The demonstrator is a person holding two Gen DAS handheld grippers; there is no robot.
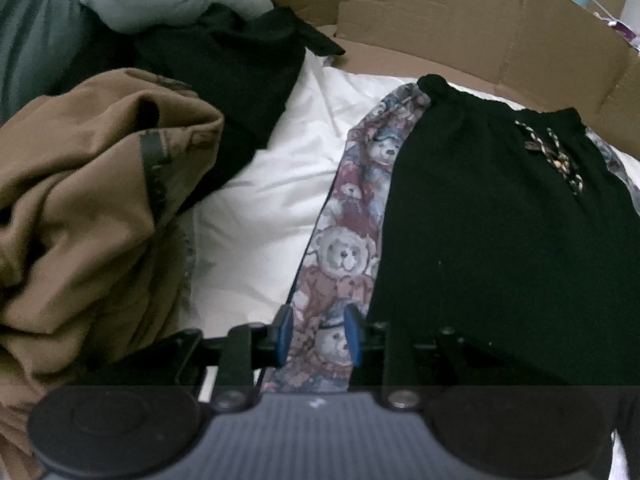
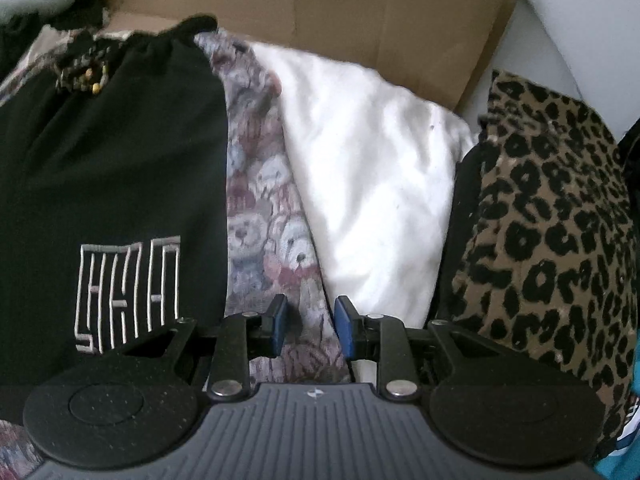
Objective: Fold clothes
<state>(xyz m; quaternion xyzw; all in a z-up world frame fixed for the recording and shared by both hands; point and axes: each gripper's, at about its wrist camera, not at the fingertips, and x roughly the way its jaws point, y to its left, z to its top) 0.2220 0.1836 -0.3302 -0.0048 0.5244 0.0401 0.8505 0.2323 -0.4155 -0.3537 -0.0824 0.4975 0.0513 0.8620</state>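
Black pants with teddy-bear print side panels [image 1: 480, 220] lie flat on a white sheet [image 1: 260, 200], waistband toward a brown cardboard wall [image 1: 460, 20]. Left gripper [image 1: 319, 334] is over the left bear panel, blue pads narrowly apart, fabric between them; cannot tell if pinched. Right gripper [image 2: 311, 326] is over the right bear panel, same narrow gap, grip unclear. Crumpled tan garment [image 1: 80, 220] left, leopard-print fabric [image 2: 552, 220] right.

leopard-print cloth [image 2: 552, 220] cut off right
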